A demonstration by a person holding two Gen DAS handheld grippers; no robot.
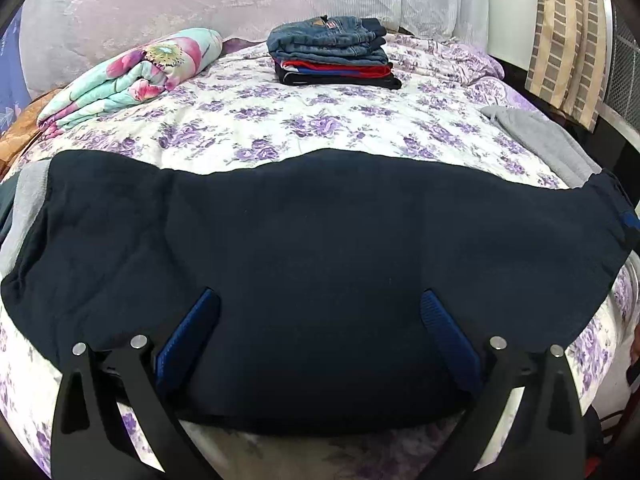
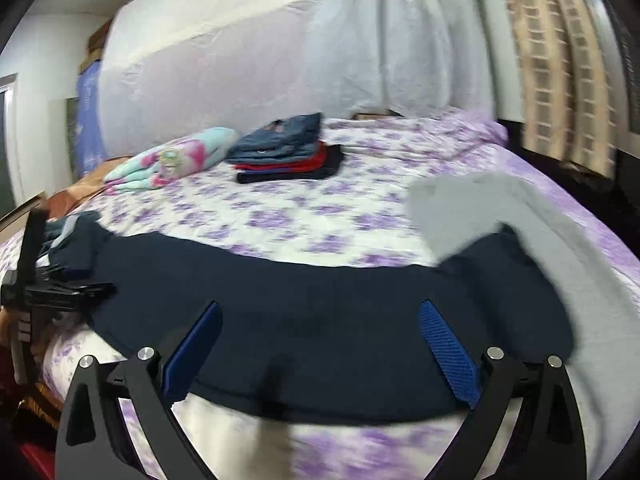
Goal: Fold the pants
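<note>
The left gripper [image 1: 320, 308] hung wide apart over the near edge of the dark navy soft pants [image 1: 304, 240], holding nothing. The right gripper [image 2: 320, 320] was spread too, likely ready to pinch an edge. The pants lay flat across the purple flowered bed [image 1: 248, 120], easy to fold. Farther back sat a stack of folded clothes [image 1: 332, 52], probably finished.

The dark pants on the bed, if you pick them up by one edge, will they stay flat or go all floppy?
Probably floppy: the pants lie limp, following the bed. They look thick, so maybe a bit heavy. They likely won't slide easily.
</note>
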